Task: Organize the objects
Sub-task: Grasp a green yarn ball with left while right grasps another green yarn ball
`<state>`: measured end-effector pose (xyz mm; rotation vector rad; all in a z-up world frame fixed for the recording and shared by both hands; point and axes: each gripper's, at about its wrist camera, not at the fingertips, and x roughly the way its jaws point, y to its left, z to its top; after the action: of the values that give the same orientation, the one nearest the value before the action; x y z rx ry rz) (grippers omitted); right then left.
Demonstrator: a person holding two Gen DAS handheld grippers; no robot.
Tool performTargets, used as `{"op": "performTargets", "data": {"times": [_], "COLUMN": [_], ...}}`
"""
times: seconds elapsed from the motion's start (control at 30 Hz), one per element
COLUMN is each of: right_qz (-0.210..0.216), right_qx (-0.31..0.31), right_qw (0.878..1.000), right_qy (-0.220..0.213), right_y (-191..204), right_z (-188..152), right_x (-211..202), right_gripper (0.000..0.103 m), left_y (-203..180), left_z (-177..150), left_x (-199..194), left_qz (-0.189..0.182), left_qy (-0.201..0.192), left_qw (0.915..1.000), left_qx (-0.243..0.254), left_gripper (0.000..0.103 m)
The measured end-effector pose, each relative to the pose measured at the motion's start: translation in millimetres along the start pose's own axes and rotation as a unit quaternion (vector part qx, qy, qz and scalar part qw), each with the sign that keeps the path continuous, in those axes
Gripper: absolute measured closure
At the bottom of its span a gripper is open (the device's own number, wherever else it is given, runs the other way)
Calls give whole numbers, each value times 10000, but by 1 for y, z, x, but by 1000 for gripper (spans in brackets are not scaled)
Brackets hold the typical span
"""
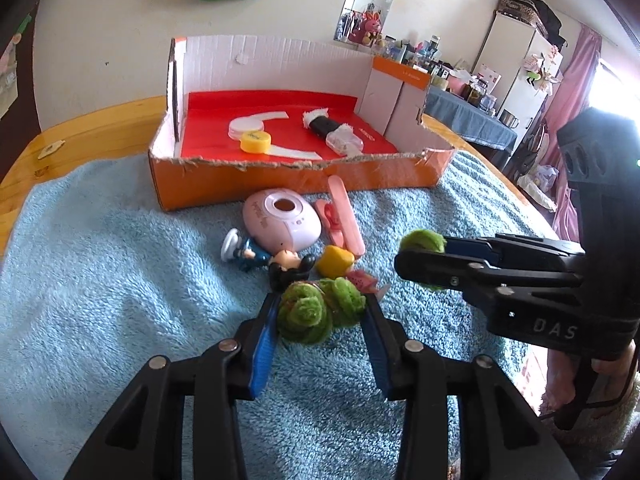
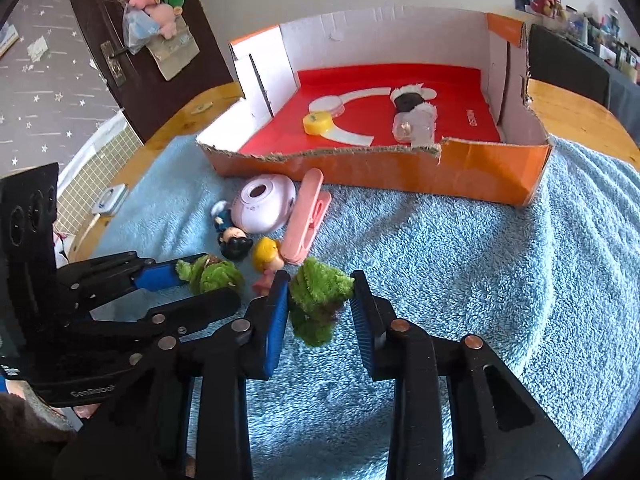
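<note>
Left wrist view shows the left tongs (image 1: pixel 320 312) pinching a fuzzy green lump (image 1: pixel 308 312) between their blue pads, low on the blue towel (image 1: pixel 100 260). Right wrist view shows the right tongs (image 2: pixel 320 300) pinching another green fuzzy piece (image 2: pixel 316 300), lifted a little off the towel. I cannot tell if the two green bits are joined or separate. Both tongs point slanting down, side by side, near each other. Just past them lie a small doll (image 1: pixel 260 258), a yellow toy (image 1: pixel 334 260), a pink clip (image 1: pixel 346 216) and a pink round gadget (image 1: pixel 282 220), all close together. Farther back sits the orange box (image 1: pixel 300 180) on the wooden worktop (image 1: pixel 80 128), with a yellow cap (image 1: pixel 256 142) and a furry black thing (image 1: pixel 324 124) already inside on its red floor. To do this step well, I think each hand should keep squeezing softly, lift the fuzzy green things clear of the toys, carry them over the torn front wall, and let go low inside the box.
</note>
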<state>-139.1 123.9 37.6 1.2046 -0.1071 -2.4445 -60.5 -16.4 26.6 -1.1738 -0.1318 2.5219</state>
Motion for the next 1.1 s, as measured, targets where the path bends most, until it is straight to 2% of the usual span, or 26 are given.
{"op": "performTargets", "data": {"times": [0.7,1.1], "right_qz": [142,208], "right_qx": [-54,-89], "right_qw": [9994,9990], "right_qy": [-322,-373], "right_y": [1,0], "right_z": [22,39], "right_x": [-17,-15], "right_gripper": [74,74], "left_y": [-6,-2], "left_z": [38,57], "left_x": [-9,-3], "left_qz": [44,118], "left_qy": [-335,-379], "left_qw": [9993,9991], "left_qx": [158,166], "left_gripper": [61,61]}}
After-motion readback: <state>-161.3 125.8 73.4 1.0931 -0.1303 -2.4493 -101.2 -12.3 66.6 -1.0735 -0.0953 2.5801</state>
